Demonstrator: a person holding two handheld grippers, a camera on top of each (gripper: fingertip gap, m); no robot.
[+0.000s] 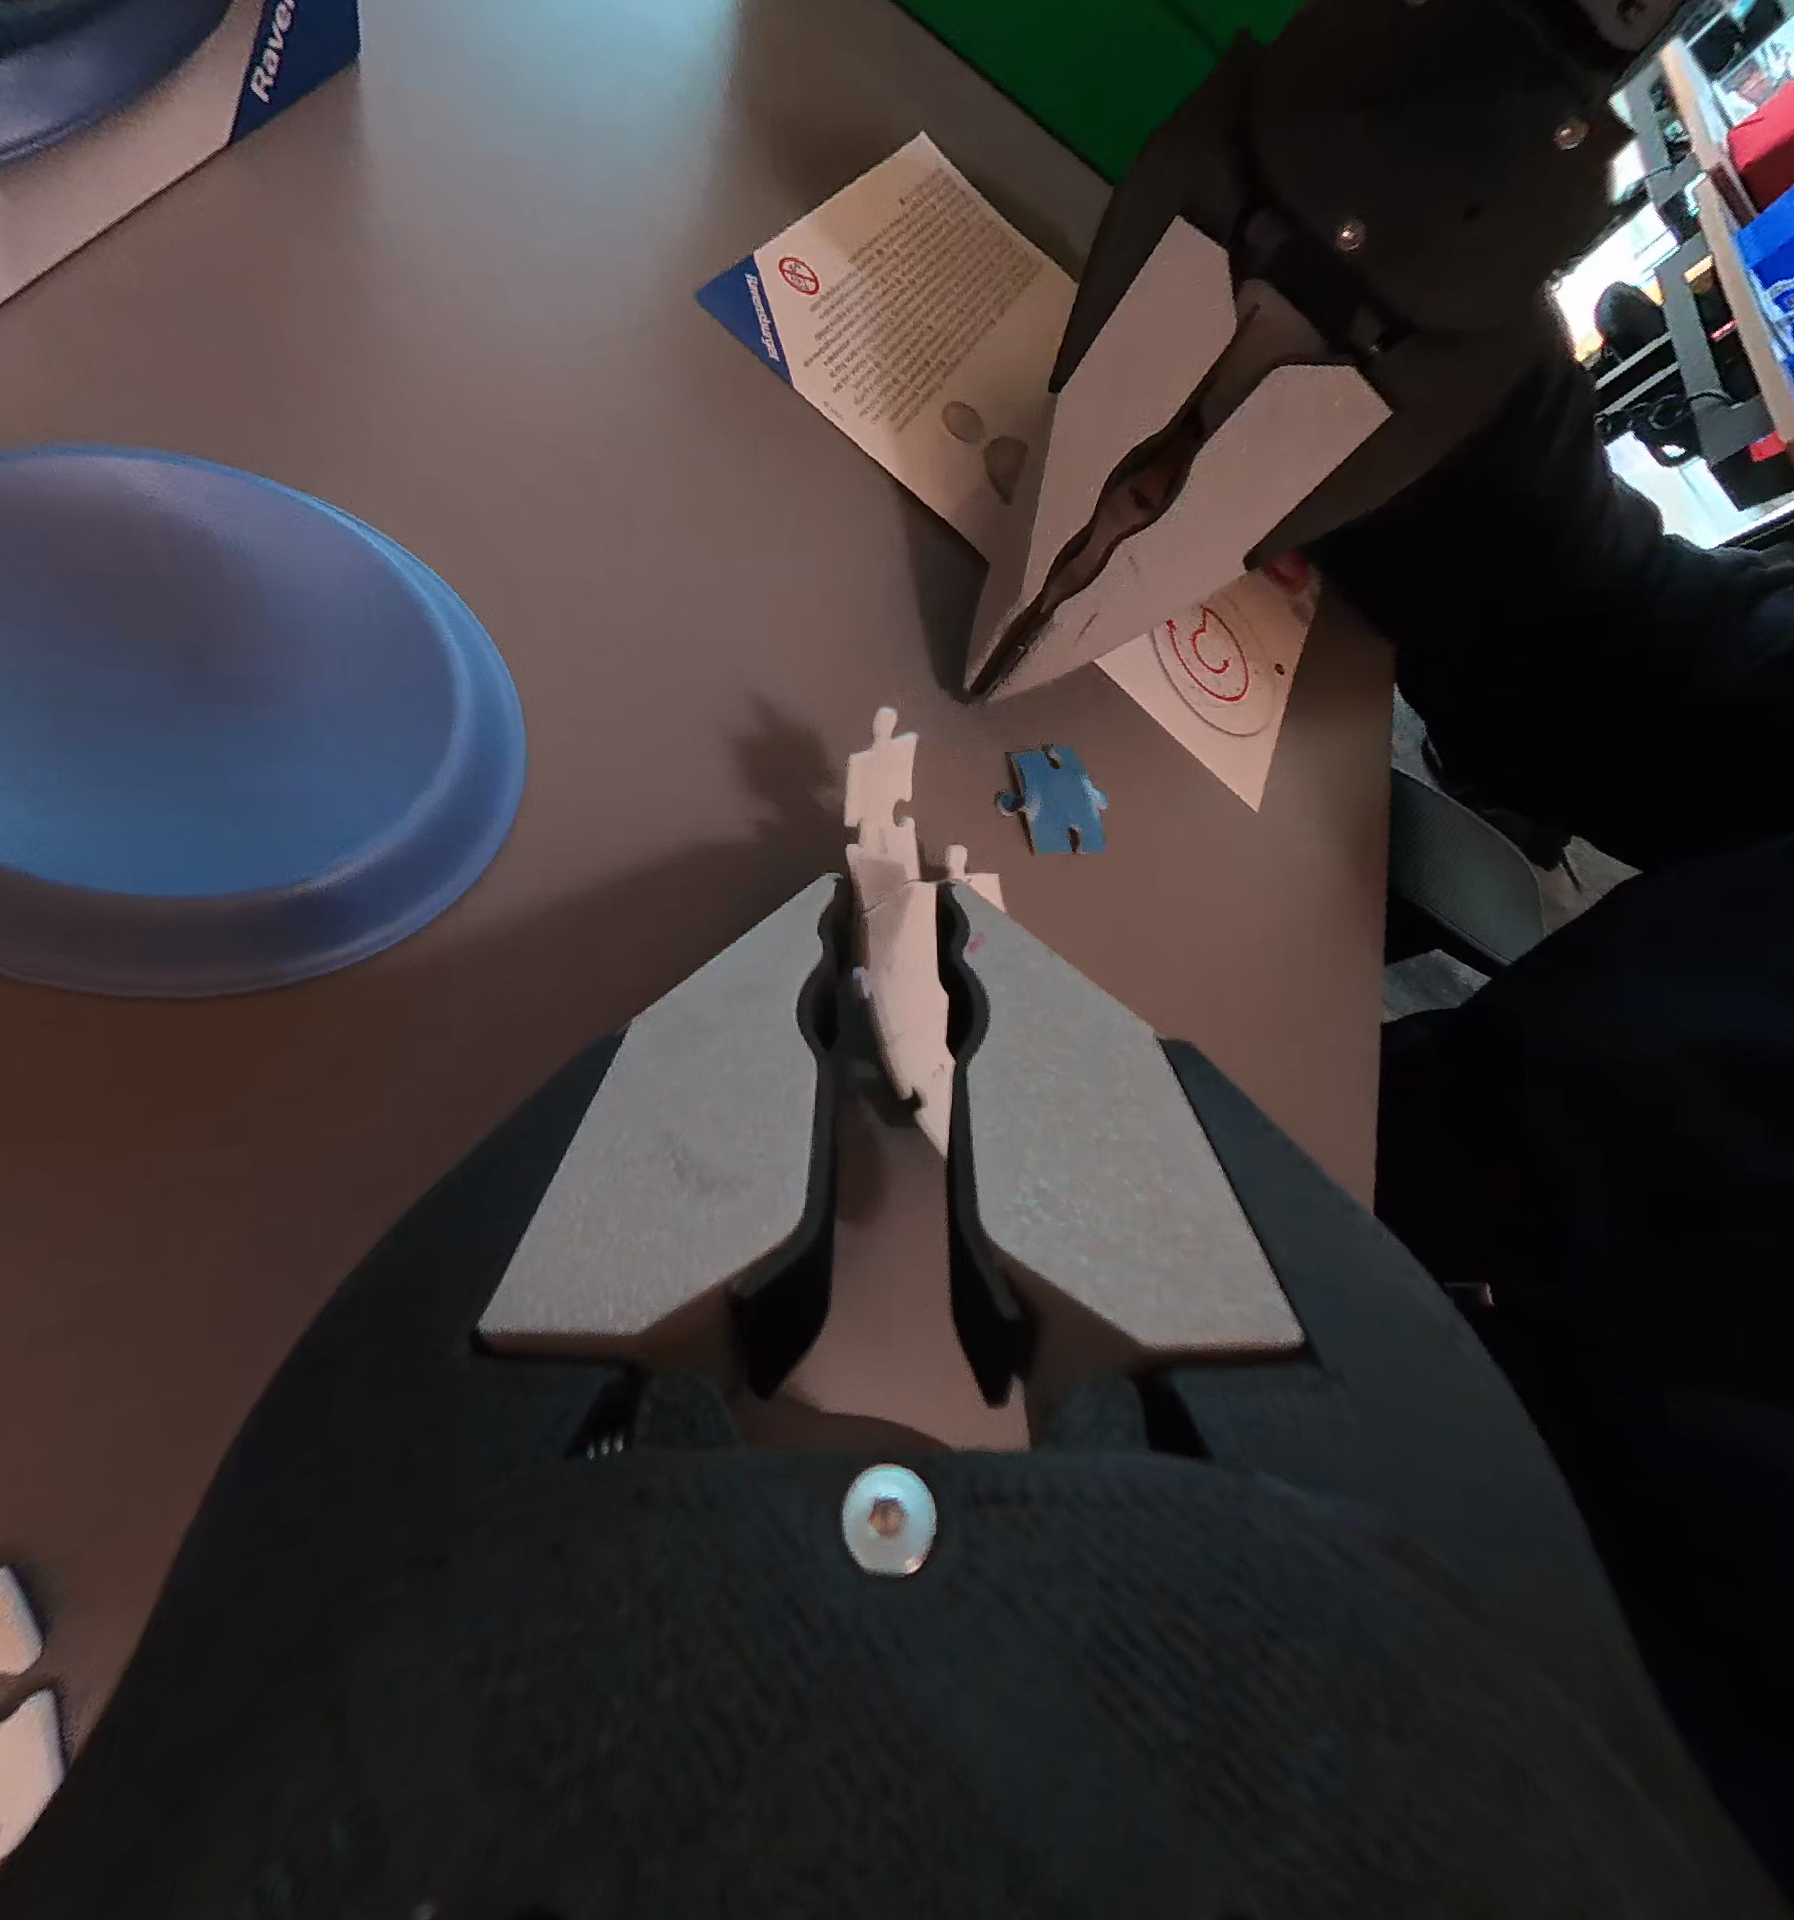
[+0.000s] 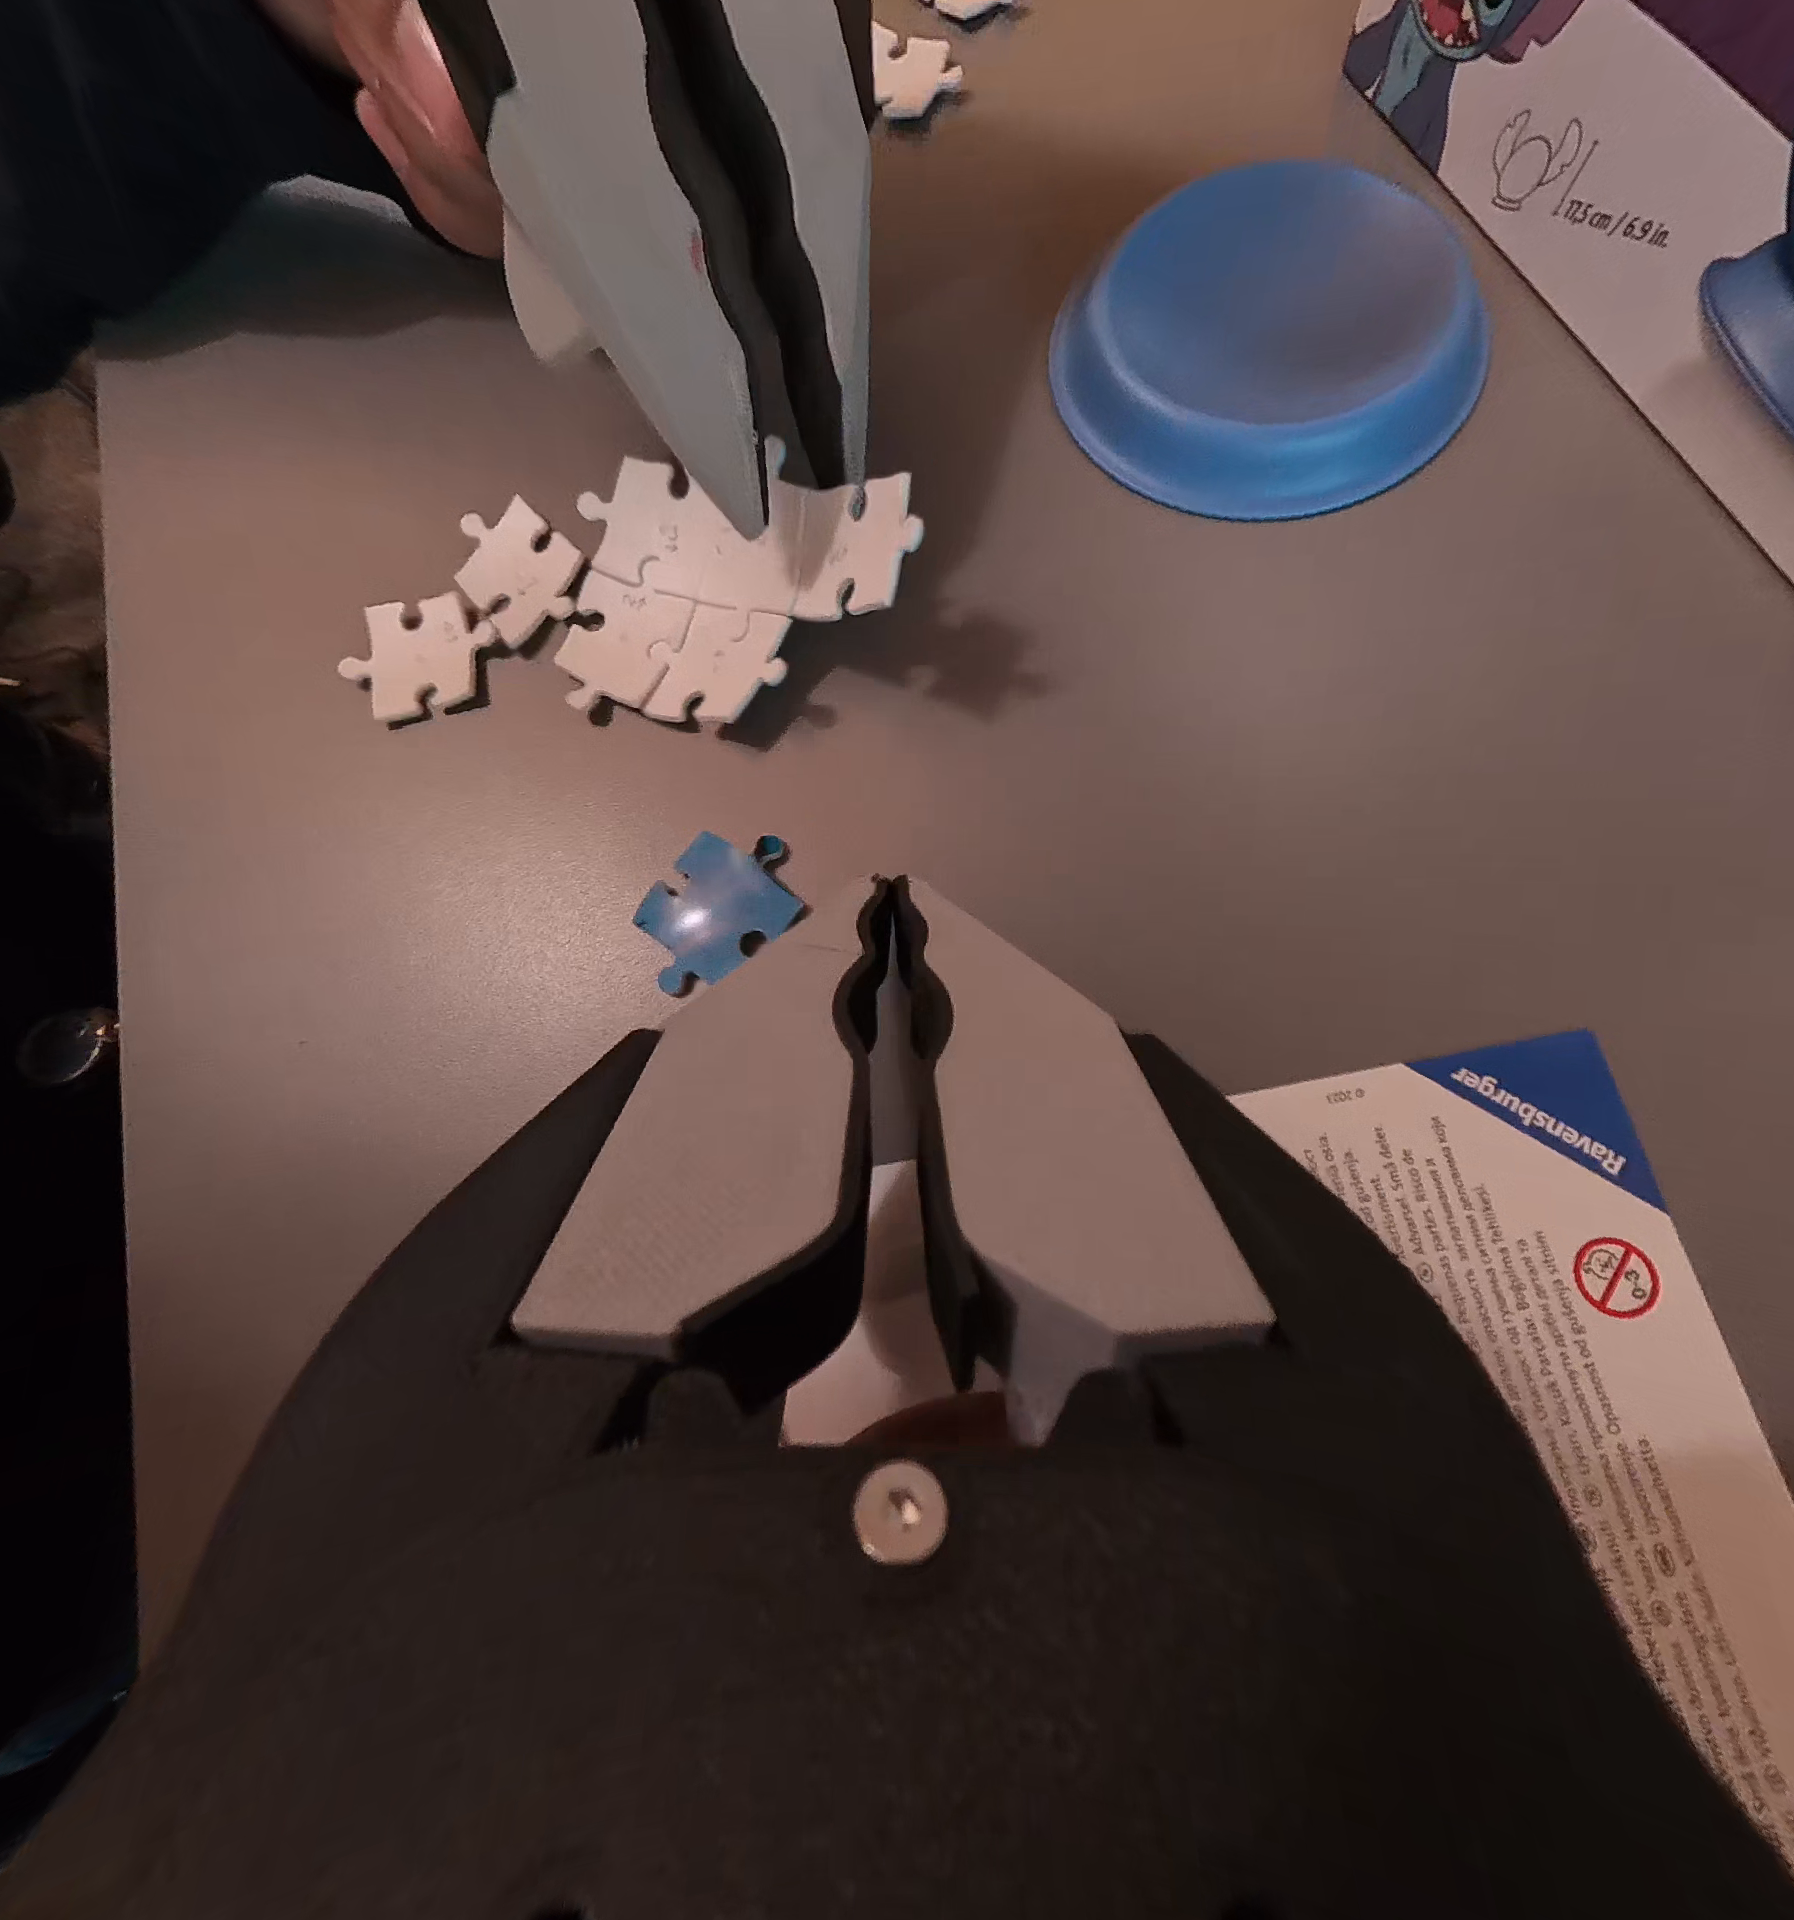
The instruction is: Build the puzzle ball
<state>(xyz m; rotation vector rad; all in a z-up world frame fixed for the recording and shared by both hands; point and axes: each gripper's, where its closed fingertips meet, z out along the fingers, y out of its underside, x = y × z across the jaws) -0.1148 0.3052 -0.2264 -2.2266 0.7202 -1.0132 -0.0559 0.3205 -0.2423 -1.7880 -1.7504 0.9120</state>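
A curved assembly of joined white puzzle pieces (image 2: 685, 582) stands tilted on the grey table (image 2: 1288, 779), one side raised. My left gripper (image 1: 891, 883) is open around it. The assembly (image 1: 882, 779) leans on the right pad, with a dark gap at the left pad. From the right wrist view the left gripper (image 2: 810, 499) comes down onto its top edge. My right gripper (image 2: 893, 883) is shut with nothing between its tips. They rest on the table beside a loose blue puzzle piece (image 2: 716, 914). The left wrist view shows the right gripper (image 1: 981, 681) apart from the blue piece (image 1: 1054, 800).
Two loose white pieces (image 2: 420, 655) lie left of the assembly, more (image 2: 914, 73) at the far edge. A blue round stand (image 2: 1272, 332) sits at the right, the puzzle box (image 2: 1599, 156) behind it. A leaflet (image 2: 1495, 1299) lies under my right gripper. A hand (image 2: 425, 135) holds the left gripper. Left tips to right tips: about 7 centimeters.
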